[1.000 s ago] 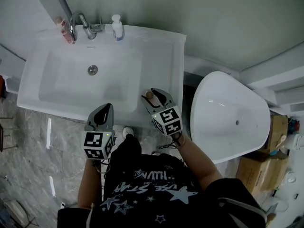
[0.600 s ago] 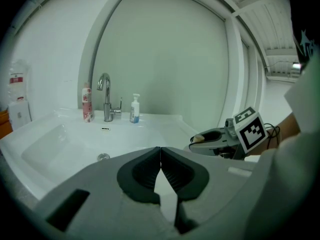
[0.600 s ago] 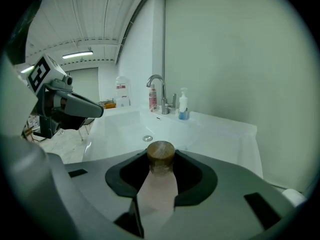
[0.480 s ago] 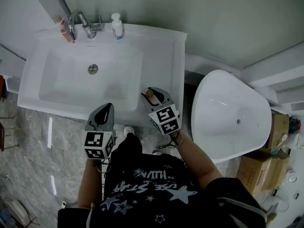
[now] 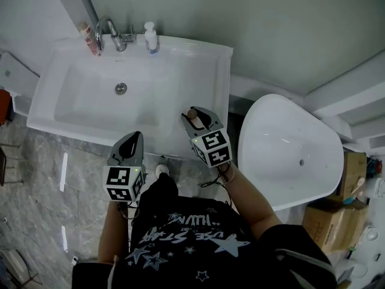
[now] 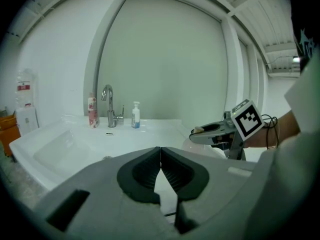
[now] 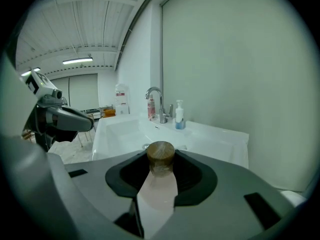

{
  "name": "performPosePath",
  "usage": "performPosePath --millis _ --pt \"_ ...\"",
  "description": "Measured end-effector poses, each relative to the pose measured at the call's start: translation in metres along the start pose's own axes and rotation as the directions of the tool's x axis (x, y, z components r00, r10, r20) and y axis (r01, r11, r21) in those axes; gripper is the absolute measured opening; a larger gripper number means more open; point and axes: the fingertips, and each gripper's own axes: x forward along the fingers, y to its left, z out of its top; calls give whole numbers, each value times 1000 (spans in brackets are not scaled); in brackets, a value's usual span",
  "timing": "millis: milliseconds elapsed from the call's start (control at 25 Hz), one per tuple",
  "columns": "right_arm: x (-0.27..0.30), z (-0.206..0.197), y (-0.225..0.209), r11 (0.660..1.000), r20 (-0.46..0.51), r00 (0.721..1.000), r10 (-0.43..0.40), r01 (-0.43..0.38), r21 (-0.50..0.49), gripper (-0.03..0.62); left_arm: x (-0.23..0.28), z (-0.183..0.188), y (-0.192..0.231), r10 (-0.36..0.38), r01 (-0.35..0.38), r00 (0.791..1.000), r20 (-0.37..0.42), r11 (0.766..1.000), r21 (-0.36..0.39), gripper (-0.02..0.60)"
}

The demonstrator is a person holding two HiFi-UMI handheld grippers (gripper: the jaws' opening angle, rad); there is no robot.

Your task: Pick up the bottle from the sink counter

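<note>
A pale pink bottle [image 7: 157, 191] with a round wooden cap [image 5: 192, 114] sits between the jaws of my right gripper [image 5: 197, 119], which is shut on it over the front right part of the white sink counter [image 5: 219, 77]. In the right gripper view the cap stands just past the dark pads [image 7: 197, 176] and the body runs back between them. My left gripper [image 5: 133, 138] hangs in front of the counter's front edge, left of the right one. Its jaws [image 6: 160, 156] meet with nothing in them.
At the back of the sink stand a chrome faucet [image 5: 111, 32], a white pump dispenser [image 5: 150, 37] and a pink tube [image 5: 90, 38]. A white oval tub [image 5: 289, 149] lies to the right, with cardboard boxes [image 5: 331, 221] beyond it. Grey marbled floor lies below.
The right gripper has tilted up slightly with the bottle in its jaws. The left gripper has kept its place. The head view has shifted a little.
</note>
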Motion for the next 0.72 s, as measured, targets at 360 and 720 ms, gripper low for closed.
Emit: performPosePath --millis 360,720 --pt "-54 14 -3 1000 69 997 21 -23 19 141 -38 2 -39 54 -54 997 53 998 9 18" --pt "-115 -2 6 998 101 993 67 -68 9 141 -86 -20 -91 133 -134 987 87 991 4 18"
